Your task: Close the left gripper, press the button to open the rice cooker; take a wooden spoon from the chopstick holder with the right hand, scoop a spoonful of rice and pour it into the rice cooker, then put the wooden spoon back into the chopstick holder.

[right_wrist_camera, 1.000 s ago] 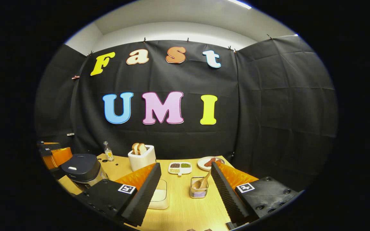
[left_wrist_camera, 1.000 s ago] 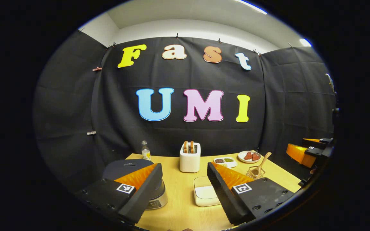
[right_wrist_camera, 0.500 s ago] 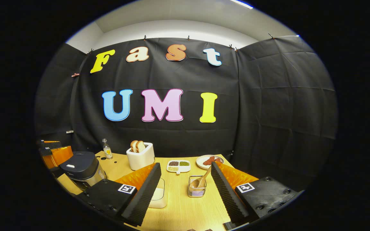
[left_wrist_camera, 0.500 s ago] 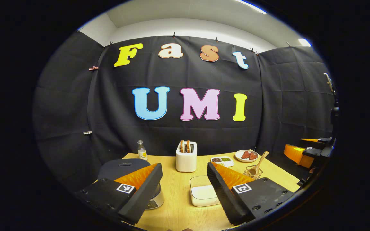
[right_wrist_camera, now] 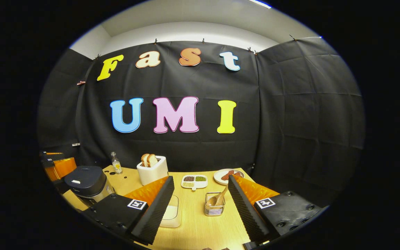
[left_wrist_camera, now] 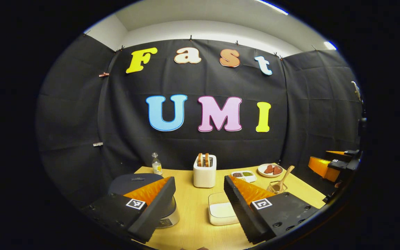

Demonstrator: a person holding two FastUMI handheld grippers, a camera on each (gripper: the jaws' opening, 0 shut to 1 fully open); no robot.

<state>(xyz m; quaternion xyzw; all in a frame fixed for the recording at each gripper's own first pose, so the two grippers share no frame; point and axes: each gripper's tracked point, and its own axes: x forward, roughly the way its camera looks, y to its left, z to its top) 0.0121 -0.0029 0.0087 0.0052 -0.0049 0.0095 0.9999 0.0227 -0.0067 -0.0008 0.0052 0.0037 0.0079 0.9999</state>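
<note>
The dark rice cooker (left_wrist_camera: 135, 180) has its lid down and sits at the table's left, partly behind my left gripper's left finger; it shows too in the right gripper view (right_wrist_camera: 87, 182). A wooden spoon (left_wrist_camera: 283, 177) leans in the wire chopstick holder (left_wrist_camera: 276, 187), seen also as spoon (right_wrist_camera: 219, 198) in holder (right_wrist_camera: 215, 208). A clear box of white rice (left_wrist_camera: 222, 208) lies mid-table, partly hidden as rice box (right_wrist_camera: 171, 211). My left gripper (left_wrist_camera: 200, 187) is open above the table's near edge. My right gripper (right_wrist_camera: 201, 185) is open, the holder just beyond its gap.
A white toaster (left_wrist_camera: 205, 171) with bread stands at the back centre, a small bottle (left_wrist_camera: 156, 165) to its left. A divided dish of beans (left_wrist_camera: 243, 174) and a plate of red food (left_wrist_camera: 270, 169) sit back right. The wooden table (left_wrist_camera: 193, 229) ends near both grippers.
Both views have wobbled slightly up and down; the scene sits about where it was a second ago. Both grippers stay open and nothing on the table has moved.
</note>
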